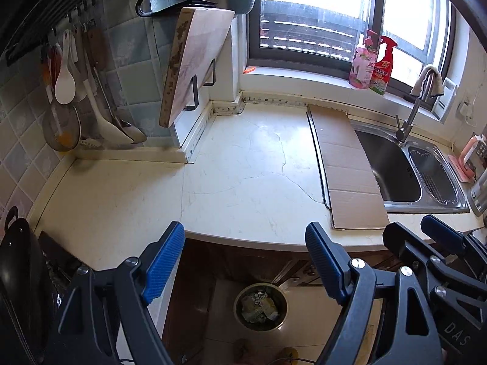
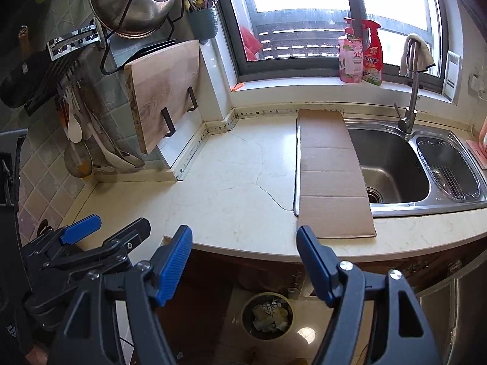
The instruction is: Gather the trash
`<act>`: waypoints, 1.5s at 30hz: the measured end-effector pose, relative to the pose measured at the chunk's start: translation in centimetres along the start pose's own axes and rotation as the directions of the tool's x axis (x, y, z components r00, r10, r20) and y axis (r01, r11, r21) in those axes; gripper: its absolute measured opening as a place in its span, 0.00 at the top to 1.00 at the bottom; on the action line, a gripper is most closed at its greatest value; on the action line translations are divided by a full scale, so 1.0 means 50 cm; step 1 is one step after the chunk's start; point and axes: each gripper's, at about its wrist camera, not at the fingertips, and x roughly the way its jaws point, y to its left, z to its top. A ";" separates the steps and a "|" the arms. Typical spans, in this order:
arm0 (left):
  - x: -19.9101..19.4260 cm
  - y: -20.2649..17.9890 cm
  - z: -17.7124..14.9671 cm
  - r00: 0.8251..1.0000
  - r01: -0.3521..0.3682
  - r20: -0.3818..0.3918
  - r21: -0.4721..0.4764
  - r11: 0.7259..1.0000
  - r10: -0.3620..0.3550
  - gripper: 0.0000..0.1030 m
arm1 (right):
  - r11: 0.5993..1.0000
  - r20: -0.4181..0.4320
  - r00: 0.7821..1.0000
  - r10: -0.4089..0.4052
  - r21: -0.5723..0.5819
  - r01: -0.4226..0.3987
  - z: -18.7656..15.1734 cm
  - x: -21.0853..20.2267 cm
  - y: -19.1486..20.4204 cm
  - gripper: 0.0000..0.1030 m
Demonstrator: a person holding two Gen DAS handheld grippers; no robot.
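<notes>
The trash sits in a round bin (image 1: 260, 307) on the floor, below the near edge of the surface (image 1: 243, 164). Both the left gripper (image 1: 245, 261) and right gripper (image 2: 243, 261) have wide, empty jaws. Scan the bare surface for leftovers before finishing.

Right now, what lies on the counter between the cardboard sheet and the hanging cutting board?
Nothing: between the cardboard sheet and cutting board is only bare, cracked countertop, seen in both wrist views.

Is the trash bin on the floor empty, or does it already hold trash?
It holds trash: the round bin below the counter edge shows crumpled yellowish and white scraps inside, in both wrist views.
</notes>
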 end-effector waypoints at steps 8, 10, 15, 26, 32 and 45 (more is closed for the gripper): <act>0.001 0.007 -0.001 1.000 -0.010 0.004 -0.004 1.000 0.010 0.22 | 1.000 0.006 1.000 -0.014 -0.008 0.014 0.001 -0.002 0.005 0.30; 0.001 0.006 -0.001 1.000 -0.010 0.004 -0.006 1.000 0.010 0.22 | 1.000 0.006 1.000 -0.013 -0.008 0.013 0.001 -0.002 0.004 0.30; 0.002 0.006 -0.001 1.000 -0.012 0.002 -0.005 1.000 0.012 0.22 | 1.000 0.004 1.000 -0.012 -0.009 0.012 0.001 -0.002 0.002 0.30; 0.003 0.005 0.000 1.000 -0.014 0.002 -0.004 1.000 0.014 0.22 | 1.000 0.000 1.000 -0.013 -0.001 0.013 0.001 -0.001 -0.001 0.30; 0.001 0.005 -0.002 1.000 -0.015 0.004 -0.001 1.000 0.015 0.22 | 1.000 0.001 1.000 -0.017 0.007 0.017 -0.004 -0.002 -0.003 0.30; -0.001 0.013 -0.007 1.000 -0.016 0.001 0.003 1.000 0.016 0.22 | 1.000 0.000 1.000 -0.013 0.003 0.013 -0.004 -0.003 -0.007 0.30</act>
